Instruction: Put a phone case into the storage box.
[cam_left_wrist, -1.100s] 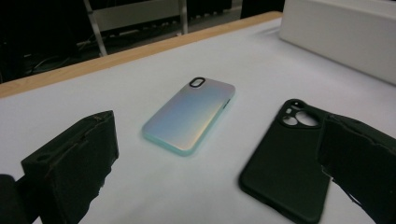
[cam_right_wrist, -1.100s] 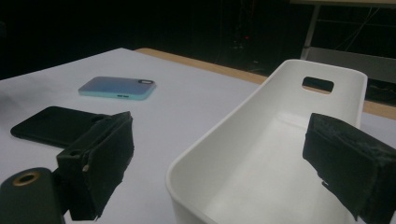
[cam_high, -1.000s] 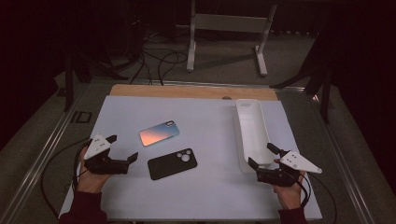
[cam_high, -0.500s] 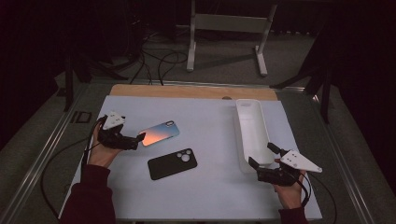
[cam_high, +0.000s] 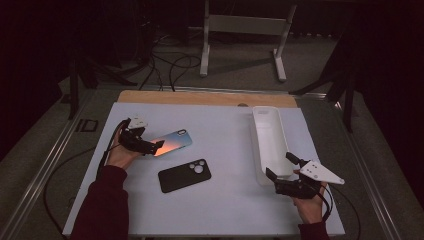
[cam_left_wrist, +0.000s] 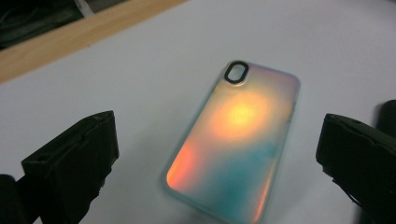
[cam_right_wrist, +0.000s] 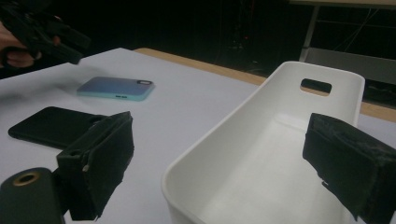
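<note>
The left gripper (cam_high: 159, 145) has closed on the iridescent phone case (cam_left_wrist: 236, 140), jaws wide astride its long axis; the right gripper (cam_high: 280, 169) waits wide open.

Left gripper (cam_left_wrist: 219, 154) jaws stand wide apart, one at either lower corner. Iridescent phone case (cam_left_wrist: 236, 140) lies flat on the white counter (cam_left_wrist: 140, 70) between them, touching neither jaw. Case back faces up, orange-to-teal sheen, black-ringed camera cutout (cam_left_wrist: 236, 72) at its far end. Beyond the case, the counter's wooden edge strip (cam_left_wrist: 79, 32) crosses the upper left corner.
</note>
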